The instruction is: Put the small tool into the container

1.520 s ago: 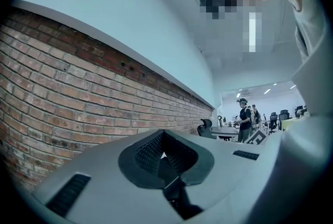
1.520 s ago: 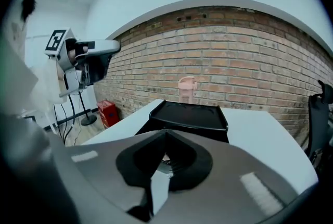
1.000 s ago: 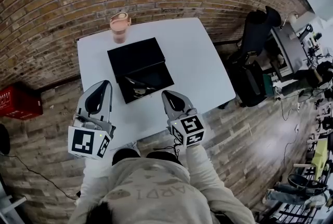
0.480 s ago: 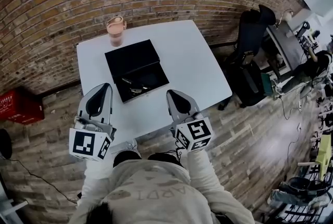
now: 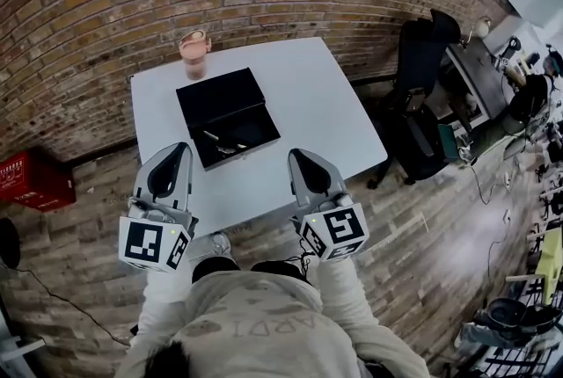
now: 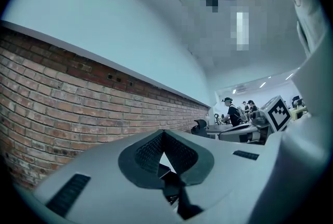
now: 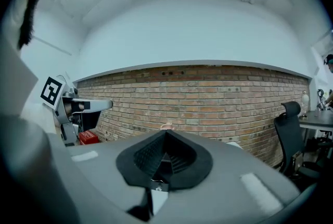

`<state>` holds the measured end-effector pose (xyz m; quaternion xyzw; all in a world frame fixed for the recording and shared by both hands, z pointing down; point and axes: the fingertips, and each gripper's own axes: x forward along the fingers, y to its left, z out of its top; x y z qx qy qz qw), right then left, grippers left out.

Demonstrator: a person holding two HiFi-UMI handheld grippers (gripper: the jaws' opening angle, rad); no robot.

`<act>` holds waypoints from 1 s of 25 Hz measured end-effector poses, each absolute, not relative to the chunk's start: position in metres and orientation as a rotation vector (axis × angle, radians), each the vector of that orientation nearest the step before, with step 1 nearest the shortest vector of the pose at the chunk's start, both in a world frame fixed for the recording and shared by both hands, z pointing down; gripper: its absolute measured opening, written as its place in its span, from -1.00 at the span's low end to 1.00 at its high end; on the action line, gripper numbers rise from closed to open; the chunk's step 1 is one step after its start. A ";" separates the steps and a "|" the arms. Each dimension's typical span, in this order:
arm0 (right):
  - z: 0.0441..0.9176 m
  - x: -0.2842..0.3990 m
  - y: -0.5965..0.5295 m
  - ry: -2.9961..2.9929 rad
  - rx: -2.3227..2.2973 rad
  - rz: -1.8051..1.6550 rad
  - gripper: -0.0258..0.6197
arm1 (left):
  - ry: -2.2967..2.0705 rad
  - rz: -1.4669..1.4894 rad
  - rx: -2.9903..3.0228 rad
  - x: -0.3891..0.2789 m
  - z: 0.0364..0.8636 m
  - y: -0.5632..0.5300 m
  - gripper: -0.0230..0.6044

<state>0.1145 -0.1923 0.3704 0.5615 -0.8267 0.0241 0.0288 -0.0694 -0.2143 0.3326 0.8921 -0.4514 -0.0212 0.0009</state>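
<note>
1. I have drawn the left gripper (image 5: 174, 158) and right gripper (image 5: 301, 163) back from the white table (image 5: 325, 112), jaws pressed together, carrying nothing.
2. The small tool (image 5: 224, 141) lies inside the open black container (image 5: 220, 99); I judge the job finished.

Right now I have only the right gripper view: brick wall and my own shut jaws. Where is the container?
Observer: A black case lies open on the white table, ahead of and between the left gripper and the right gripper.
Operator: Is anything inside it?
Observer: Small metallic pieces lie in the half nearer you. They are too small for me to tell what they are.
</note>
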 end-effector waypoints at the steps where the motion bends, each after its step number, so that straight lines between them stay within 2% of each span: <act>1: 0.367 0.115 -0.190 -2.555 1.736 0.066 -0.89 | -1.418 -0.069 2.803 -0.069 0.332 -0.212 -0.91; 25: 0.320 0.140 -0.135 -2.624 1.839 -0.013 -0.89 | -1.433 -0.131 2.834 -0.049 0.309 -0.163 -0.91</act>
